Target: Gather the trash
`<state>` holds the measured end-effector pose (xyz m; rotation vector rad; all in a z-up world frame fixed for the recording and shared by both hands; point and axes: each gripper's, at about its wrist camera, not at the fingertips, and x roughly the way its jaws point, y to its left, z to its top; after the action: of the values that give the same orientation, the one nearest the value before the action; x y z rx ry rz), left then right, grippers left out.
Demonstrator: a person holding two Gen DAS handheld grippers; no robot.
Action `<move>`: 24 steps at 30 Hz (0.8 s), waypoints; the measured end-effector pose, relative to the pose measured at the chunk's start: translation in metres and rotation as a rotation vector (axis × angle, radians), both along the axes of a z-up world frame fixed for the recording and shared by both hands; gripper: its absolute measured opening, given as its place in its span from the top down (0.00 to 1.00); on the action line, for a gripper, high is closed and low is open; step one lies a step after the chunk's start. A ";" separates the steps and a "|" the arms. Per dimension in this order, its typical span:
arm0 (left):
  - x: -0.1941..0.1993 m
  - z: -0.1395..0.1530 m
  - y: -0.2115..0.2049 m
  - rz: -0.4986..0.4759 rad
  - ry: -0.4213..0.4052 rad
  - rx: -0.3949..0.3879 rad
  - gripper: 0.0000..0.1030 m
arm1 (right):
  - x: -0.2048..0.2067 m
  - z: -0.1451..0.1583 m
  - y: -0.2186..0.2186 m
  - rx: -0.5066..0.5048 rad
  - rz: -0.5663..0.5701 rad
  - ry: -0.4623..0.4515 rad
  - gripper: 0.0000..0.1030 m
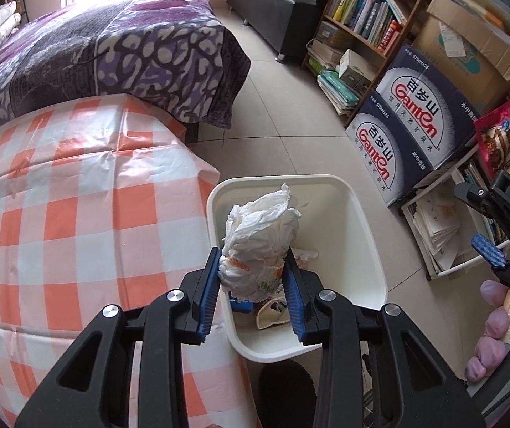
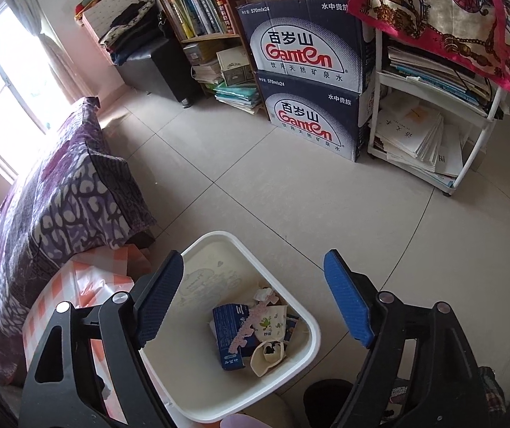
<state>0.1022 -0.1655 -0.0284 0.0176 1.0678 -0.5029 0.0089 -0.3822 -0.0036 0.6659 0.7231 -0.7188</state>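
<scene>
My left jaws (image 1: 253, 281) pinch a crumpled white wad of paper (image 1: 260, 246) between the blue pads, gripped low on the wad so most of it stands proud above them. It hangs over the near part of the white bin (image 1: 358, 210), which sits on the tiled floor just beside the surface with the orange checked cloth (image 1: 76, 196). My right jaws (image 2: 255, 306) are spread wide with nothing between them, poised above the same bin; below them lie a blue carton (image 2: 228, 335), a paper cup (image 2: 269, 355) and other scraps.

The risk I judge here is in the release. The wad is light and springy, and it looks snagged on the ribbed pads, so it could cling to one pad and come away with it, or drop off toward the near rim and land on the floor. My two tools are also close together over one small opening, so they could knock each other or tip the bin against the cloth.
</scene>
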 end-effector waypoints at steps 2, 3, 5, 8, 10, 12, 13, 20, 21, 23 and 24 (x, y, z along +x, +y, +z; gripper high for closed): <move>-0.002 0.001 -0.012 -0.029 -0.002 -0.030 0.65 | -0.004 0.003 -0.004 0.006 -0.022 -0.019 0.24; -0.003 0.001 -0.017 -0.044 -0.009 -0.043 0.59 | -0.005 0.004 -0.006 0.006 -0.030 -0.025 0.23; -0.006 0.004 -0.023 -0.061 -0.025 -0.062 0.48 | -0.009 0.008 -0.006 -0.013 -0.050 -0.039 0.23; -0.010 0.008 -0.019 -0.055 -0.038 -0.097 0.41 | -0.012 0.016 0.000 -0.063 -0.063 -0.057 0.22; -0.012 0.012 -0.012 -0.039 -0.055 -0.099 0.40 | -0.012 0.020 0.005 -0.091 -0.061 -0.066 0.20; -0.014 0.016 0.000 -0.006 -0.081 -0.093 0.35 | -0.011 0.023 0.014 -0.116 -0.045 -0.071 0.18; -0.015 0.019 0.007 0.016 -0.095 -0.092 0.33 | -0.010 0.024 0.016 -0.124 -0.038 -0.071 0.18; -0.029 0.038 0.063 0.192 -0.230 -0.031 0.17 | -0.002 0.025 0.054 -0.202 0.049 -0.056 0.12; -0.031 0.041 0.071 0.223 -0.260 -0.012 0.14 | -0.001 0.025 0.062 -0.216 0.062 -0.053 0.12; -0.037 0.046 0.086 0.282 -0.321 0.033 0.12 | 0.003 0.024 0.079 -0.252 0.099 -0.044 0.10; -0.039 0.048 0.094 0.312 -0.345 0.055 0.11 | 0.005 0.023 0.087 -0.269 0.117 -0.040 0.08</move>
<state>0.0630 -0.0714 0.0192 -0.0136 0.7274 -0.1790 0.0135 -0.2947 0.0197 0.3883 0.6092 -0.6786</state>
